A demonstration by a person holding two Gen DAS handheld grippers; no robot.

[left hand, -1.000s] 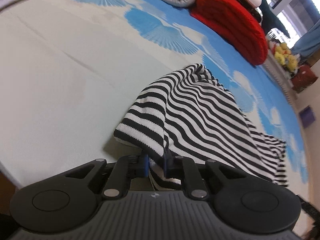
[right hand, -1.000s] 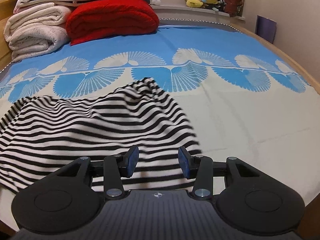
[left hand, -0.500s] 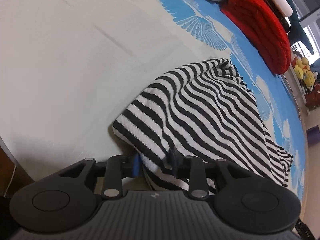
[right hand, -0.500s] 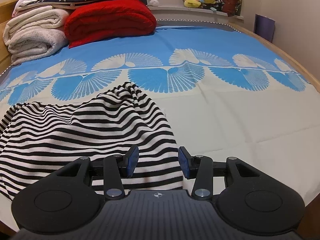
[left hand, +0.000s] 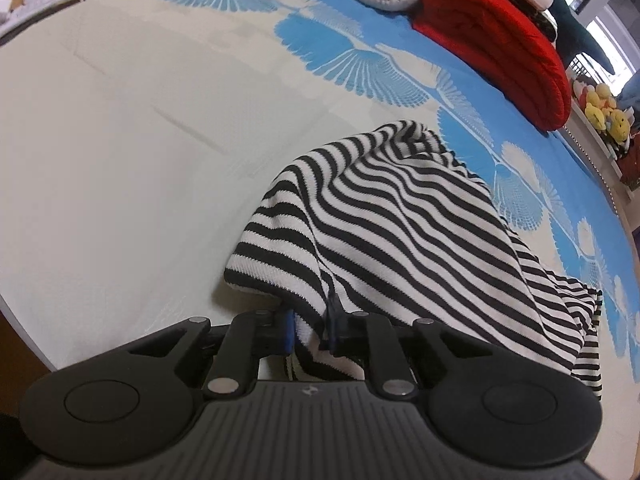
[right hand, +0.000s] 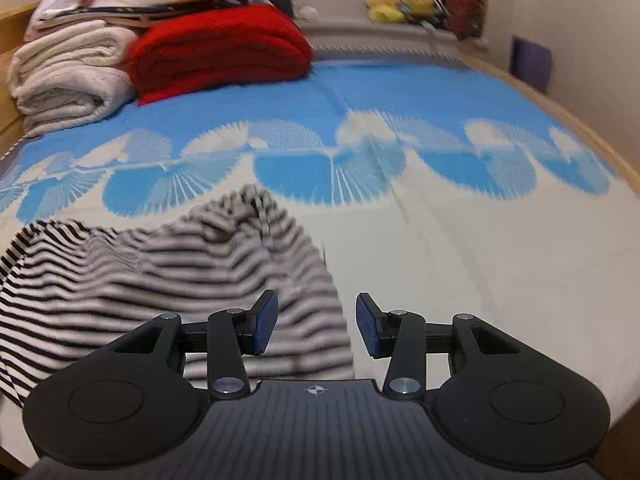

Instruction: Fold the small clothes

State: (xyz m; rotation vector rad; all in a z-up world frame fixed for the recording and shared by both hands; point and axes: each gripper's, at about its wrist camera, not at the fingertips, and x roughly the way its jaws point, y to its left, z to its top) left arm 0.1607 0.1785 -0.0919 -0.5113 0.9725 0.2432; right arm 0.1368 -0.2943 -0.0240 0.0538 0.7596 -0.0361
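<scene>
A corner of the striped garment [left hand: 400, 220] is pinched between the nearly closed jaws of the left gripper [left hand: 310, 326], and the cloth is raised in a tent above the bedsheet [left hand: 120, 152]. The right gripper [right hand: 316, 326] is held wide open with nothing between its pads; the garment's near edge lies under it, mostly toward 9 o'clock, and is blurred in this view. For a clean fold, the free corner at about 7 o'clock of the right jaws should probably be gripped before the lift, so that both corners are carried level and the hem is laid square. From the left gripper the garment is spread toward 1 o'clock, pointing at the red blanket [left hand: 500, 36].
</scene>
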